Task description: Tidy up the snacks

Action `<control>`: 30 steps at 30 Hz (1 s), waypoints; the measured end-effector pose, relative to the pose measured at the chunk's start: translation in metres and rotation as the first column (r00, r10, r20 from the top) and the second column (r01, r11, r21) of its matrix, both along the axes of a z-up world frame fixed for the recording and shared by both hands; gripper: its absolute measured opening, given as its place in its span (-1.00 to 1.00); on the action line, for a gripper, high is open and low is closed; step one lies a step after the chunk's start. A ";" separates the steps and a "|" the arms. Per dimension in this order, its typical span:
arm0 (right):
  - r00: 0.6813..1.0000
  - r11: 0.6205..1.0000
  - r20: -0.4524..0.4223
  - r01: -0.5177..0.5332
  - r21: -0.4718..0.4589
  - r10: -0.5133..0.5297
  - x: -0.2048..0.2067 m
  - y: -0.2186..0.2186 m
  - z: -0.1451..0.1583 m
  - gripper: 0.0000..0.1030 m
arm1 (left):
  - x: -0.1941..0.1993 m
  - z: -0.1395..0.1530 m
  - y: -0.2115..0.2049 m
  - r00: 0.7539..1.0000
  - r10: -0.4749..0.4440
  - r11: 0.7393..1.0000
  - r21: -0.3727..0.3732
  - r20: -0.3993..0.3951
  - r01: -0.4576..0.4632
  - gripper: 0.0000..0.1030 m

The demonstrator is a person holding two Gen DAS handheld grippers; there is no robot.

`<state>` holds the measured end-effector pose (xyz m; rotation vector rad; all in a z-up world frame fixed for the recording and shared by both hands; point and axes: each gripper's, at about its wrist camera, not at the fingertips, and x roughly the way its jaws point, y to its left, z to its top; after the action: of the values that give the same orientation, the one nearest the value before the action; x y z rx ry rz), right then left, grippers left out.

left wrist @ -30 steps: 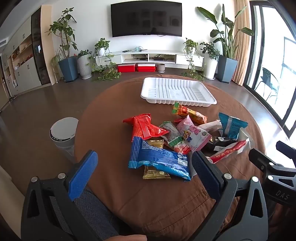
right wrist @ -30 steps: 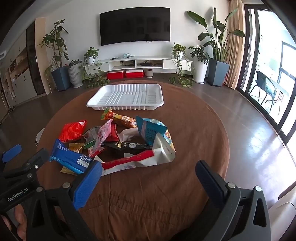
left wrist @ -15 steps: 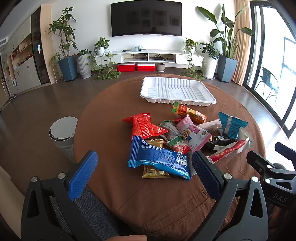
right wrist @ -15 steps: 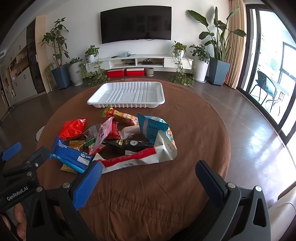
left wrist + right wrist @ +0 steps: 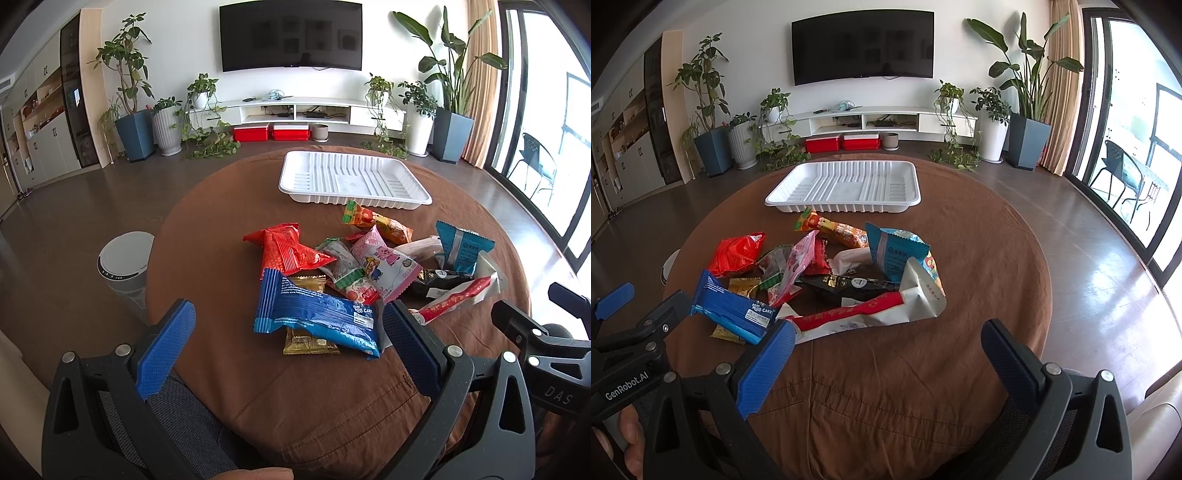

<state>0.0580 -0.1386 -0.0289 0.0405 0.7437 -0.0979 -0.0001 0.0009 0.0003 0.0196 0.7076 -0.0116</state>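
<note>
A glossy blue plastic snack wrapper [image 5: 317, 317] printed "MINI ROLL CAKE" lies nearest in a heap of crinkled packets mid-worktop, over a gold foil sachet [image 5: 308, 341]. Behind the heap sits a ribbed white plastic tray [image 5: 846, 188] on the round brown-clothed worktop [image 5: 979, 266]. The left tool [image 5: 288, 338], marked "GenRobot.AI", and right tool [image 5: 886, 360] both hover released, gripping nothing.
</note>
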 end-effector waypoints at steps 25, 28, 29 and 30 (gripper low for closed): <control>1.000 1.000 -0.005 -0.001 0.000 0.001 0.001 0.000 0.000 1.00 | -0.001 -0.002 0.001 1.000 -0.001 1.000 0.000 -0.004 0.001 0.99; 1.000 1.000 -0.005 -0.001 0.000 0.001 0.002 0.000 0.000 1.00 | -0.002 -0.003 0.001 1.000 -0.001 1.000 0.000 -0.004 0.001 0.99; 1.000 1.000 -0.005 0.000 -0.001 0.000 0.002 0.000 0.000 1.00 | -0.005 -0.010 -0.003 1.000 -0.001 1.000 0.000 -0.005 0.001 0.99; 1.000 1.000 -0.005 0.000 0.000 0.000 0.002 0.000 -0.001 1.00 | -0.006 -0.010 -0.003 1.000 -0.001 1.000 0.000 -0.005 0.001 0.99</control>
<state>0.0599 -0.1382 -0.0295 0.0398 0.7490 -0.0978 -0.0060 -0.0025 -0.0101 0.0201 0.7125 -0.0126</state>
